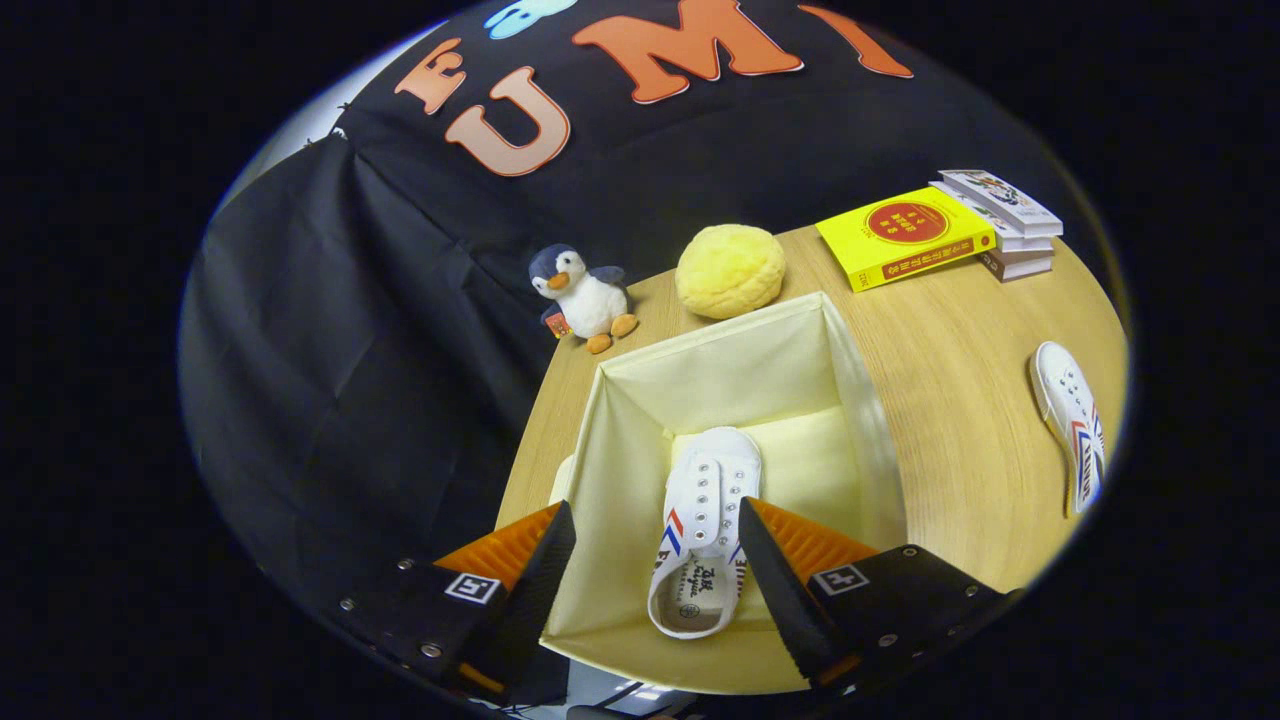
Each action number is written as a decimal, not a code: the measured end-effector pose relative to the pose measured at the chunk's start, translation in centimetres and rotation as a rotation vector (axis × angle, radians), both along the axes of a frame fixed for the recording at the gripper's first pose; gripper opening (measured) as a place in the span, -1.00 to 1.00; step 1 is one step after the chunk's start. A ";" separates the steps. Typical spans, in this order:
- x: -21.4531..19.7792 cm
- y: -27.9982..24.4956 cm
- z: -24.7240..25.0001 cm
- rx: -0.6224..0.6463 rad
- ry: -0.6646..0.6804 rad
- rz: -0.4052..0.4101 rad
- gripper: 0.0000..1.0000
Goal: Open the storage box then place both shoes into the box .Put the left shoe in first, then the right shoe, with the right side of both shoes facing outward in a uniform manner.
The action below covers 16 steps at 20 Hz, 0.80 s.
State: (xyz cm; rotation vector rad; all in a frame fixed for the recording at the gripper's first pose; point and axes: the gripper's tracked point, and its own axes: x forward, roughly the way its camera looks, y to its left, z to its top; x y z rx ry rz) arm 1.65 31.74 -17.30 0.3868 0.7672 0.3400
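Note:
The cream fabric storage box (640,420) stands open on the wooden table, right under my gripper (655,560). One white canvas shoe (705,515) with red and blue stripes lies on the box floor, toe pointing away from me. My fingers stand open above it, one to each side, not touching it. The other white shoe (1072,425) lies on the table to the right of the box, well apart from it.
Beyond the box sit a plush penguin (583,295) and a round yellow cushion (730,270). A yellow book (905,237) and a small stack of books (1005,225) lie at the table's far right. Black cloth hangs to the left of the table.

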 end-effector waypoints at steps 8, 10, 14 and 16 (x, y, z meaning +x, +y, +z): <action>-0.8 -6.7 4.0 -0.016 -0.085 -0.028 0.97; -0.8 -9.5 4.4 -0.023 -0.096 -0.055 0.97; -0.6 -15.3 4.6 -0.028 -0.101 -0.116 0.97; -0.4 -18.2 4.3 -0.025 -0.097 -0.143 0.97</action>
